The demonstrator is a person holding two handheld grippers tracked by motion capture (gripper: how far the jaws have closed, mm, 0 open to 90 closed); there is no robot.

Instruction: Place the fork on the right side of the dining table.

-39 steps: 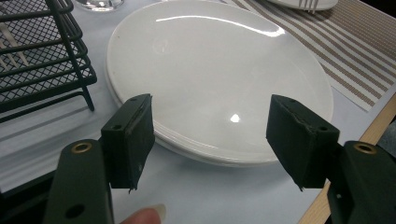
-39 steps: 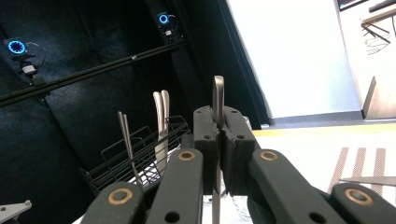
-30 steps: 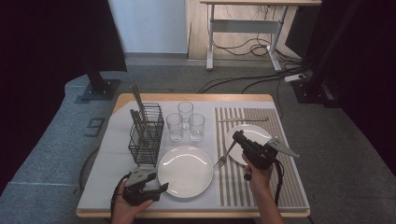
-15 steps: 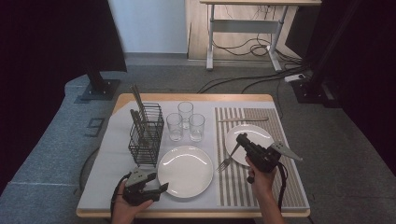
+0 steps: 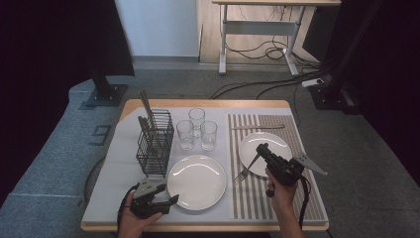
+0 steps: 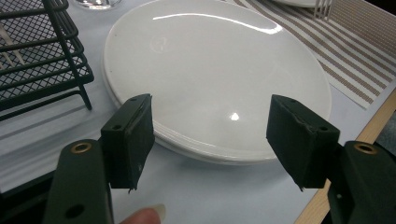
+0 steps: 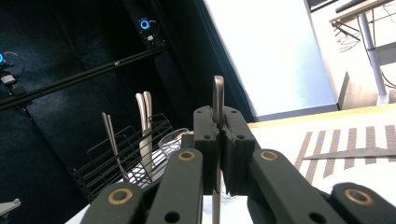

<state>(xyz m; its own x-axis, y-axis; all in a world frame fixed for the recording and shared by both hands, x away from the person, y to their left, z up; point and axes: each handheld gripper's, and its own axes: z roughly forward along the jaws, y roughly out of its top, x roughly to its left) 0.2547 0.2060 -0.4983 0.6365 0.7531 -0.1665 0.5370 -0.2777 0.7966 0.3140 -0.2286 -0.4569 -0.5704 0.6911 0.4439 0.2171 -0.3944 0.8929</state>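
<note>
1. The right gripper was seen clamped on the handle of a fork, held above the striped mat at the right side of the bench.
2. In the right gripper view, the fork handle was pinched upright between the closed jaws, its end standing out above them.
3. In the high view, the fork's tines were pointed down and to the left, over the near left edge of the small plate and the mat beside it.
4. The left gripper was held low at the near left of the bench, its jaws spread wide and empty.
5. In the left gripper view, the near rim of the large white plate was framed between the two parted jaws, neither jaw being seen to touch it.
6. A fingertip was caught at the bottom edge of that view.
7. A black wire cutlery basket holding several utensils was set to the left of the large plate, with three glasses grouped behind the plate.
8. A knife was laid flat on the mat beyond the small plate.
</note>
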